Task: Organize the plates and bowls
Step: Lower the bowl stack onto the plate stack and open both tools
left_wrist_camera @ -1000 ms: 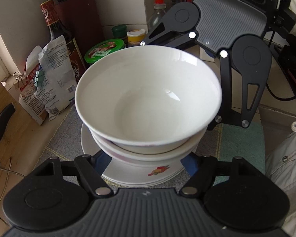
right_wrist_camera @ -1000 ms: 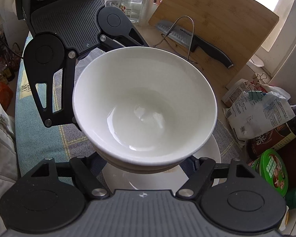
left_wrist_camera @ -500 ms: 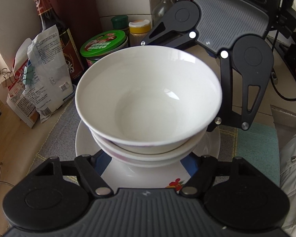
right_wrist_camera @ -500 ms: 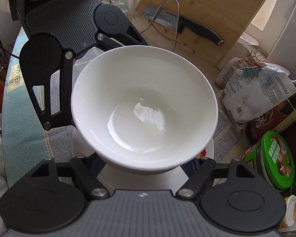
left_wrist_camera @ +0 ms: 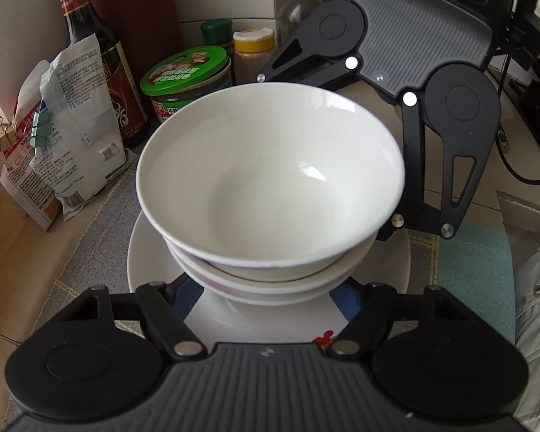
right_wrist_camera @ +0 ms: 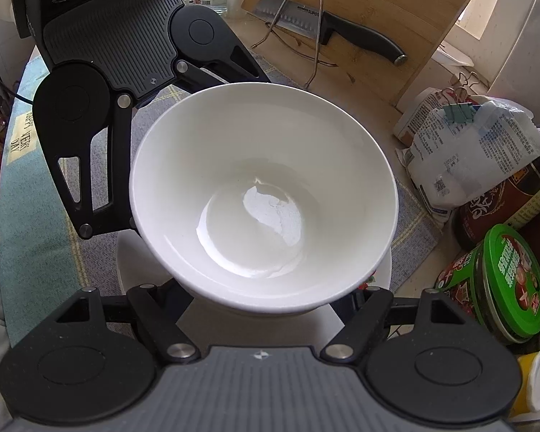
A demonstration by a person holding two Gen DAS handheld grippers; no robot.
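Note:
A stack of white bowls [left_wrist_camera: 270, 187] rests on a white plate [left_wrist_camera: 151, 252] with a red print. The stack also fills the right wrist view [right_wrist_camera: 262, 194], above the plate [right_wrist_camera: 136, 266]. My left gripper [left_wrist_camera: 270, 298] and my right gripper [right_wrist_camera: 266, 302] face each other across the stack. Each has its blue-padded fingers spread wide around the base of the lower bowl, on opposite sides. The fingertips are hidden under the bowls, so I cannot tell whether they press on the bowl or the plate.
A green-lidded jar [left_wrist_camera: 187, 79], a dark sauce bottle [left_wrist_camera: 90, 46], clipped bags [left_wrist_camera: 72, 126] and spice jars stand just beyond the plate. A cutting board with a knife [right_wrist_camera: 342, 25] and a wire rack [right_wrist_camera: 306, 32] lie on the other side. A checked cloth [left_wrist_camera: 100, 230] lies under the plate.
Both grippers, the bowls and the plate have moved together toward the jars and bottles, which now look closer. The grip around the stack looks the same.

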